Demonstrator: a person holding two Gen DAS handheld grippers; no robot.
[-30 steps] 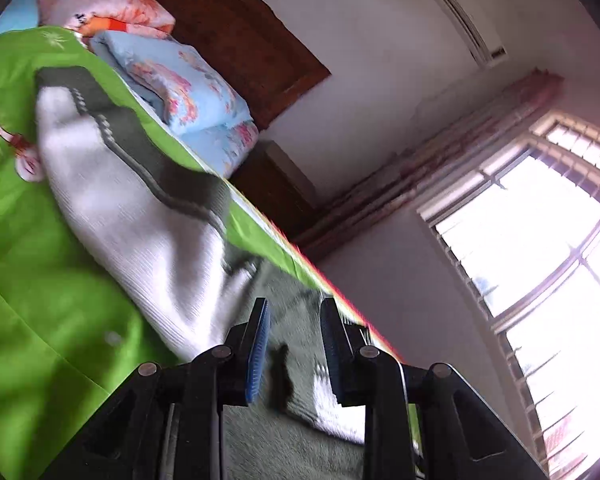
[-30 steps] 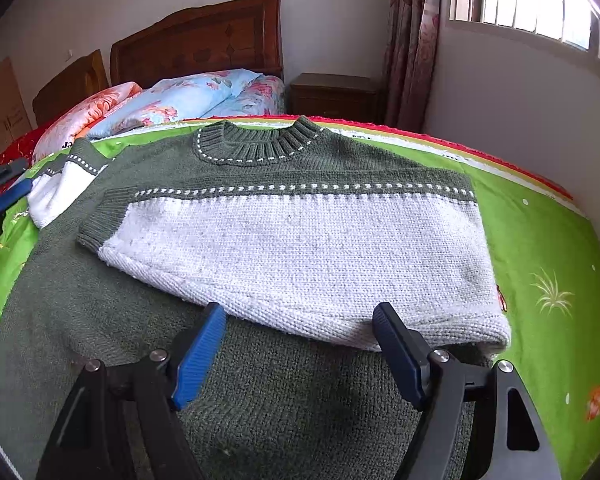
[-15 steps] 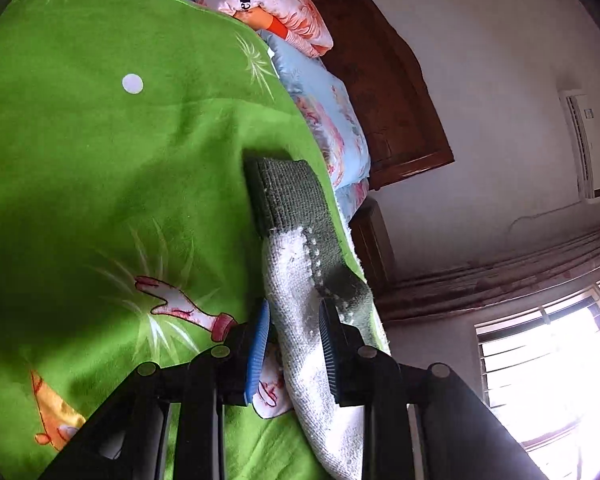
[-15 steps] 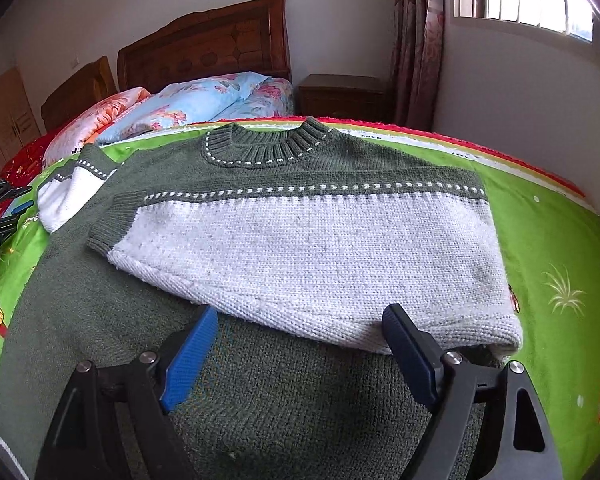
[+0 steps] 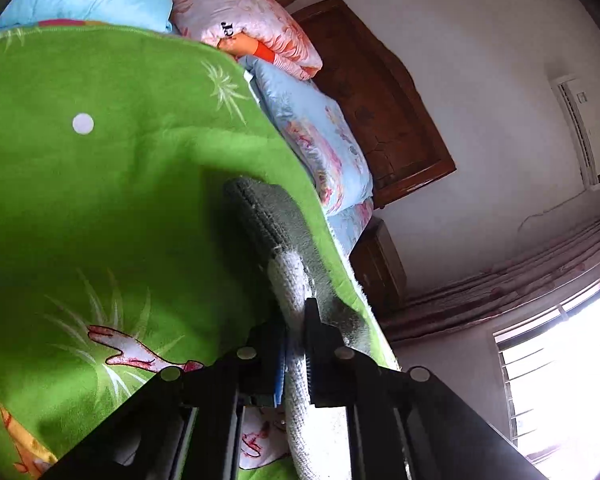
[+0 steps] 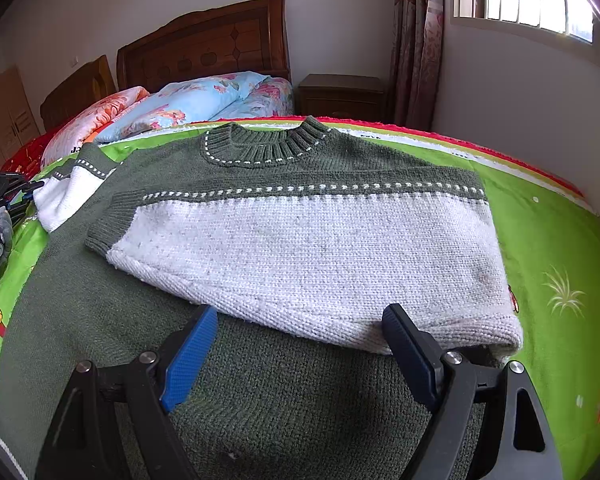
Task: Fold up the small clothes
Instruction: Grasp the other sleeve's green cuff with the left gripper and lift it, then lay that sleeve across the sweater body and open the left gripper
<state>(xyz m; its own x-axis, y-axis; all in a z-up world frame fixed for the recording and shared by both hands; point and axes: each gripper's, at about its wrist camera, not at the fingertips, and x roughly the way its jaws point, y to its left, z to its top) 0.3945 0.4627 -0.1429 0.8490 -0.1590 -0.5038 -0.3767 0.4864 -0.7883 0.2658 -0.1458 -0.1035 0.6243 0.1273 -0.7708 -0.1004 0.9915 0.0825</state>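
- The left gripper (image 5: 296,344) has its jaws pressed together on the sweater's outstretched sleeve (image 5: 288,280); the white knit is pinched between the 2 pads, which have just been closing.
- Just ahead of those fingertips the sleeve runs on to its dark green ribbed cuff (image 5: 256,208), lying on the green blanket (image 5: 100,184).
- Beyond the cuff sit a blue floral pillow (image 5: 320,144) and a pink one (image 5: 244,24), with the wooden headboard (image 5: 380,92) behind.
- The right gripper (image 6: 300,344) hovers with its 2 fingers spread wide and nothing between the pads.
- Directly under it lies the green body of the sweater (image 6: 260,392), flat on the blanket.
- Just past its fingertips the other sleeve (image 6: 320,256) is folded across the chest, white with a green dotted stripe.
- Farther ahead is the ribbed collar (image 6: 264,144).
- Far off to its left, the left gripper shows small at the sleeve's end.
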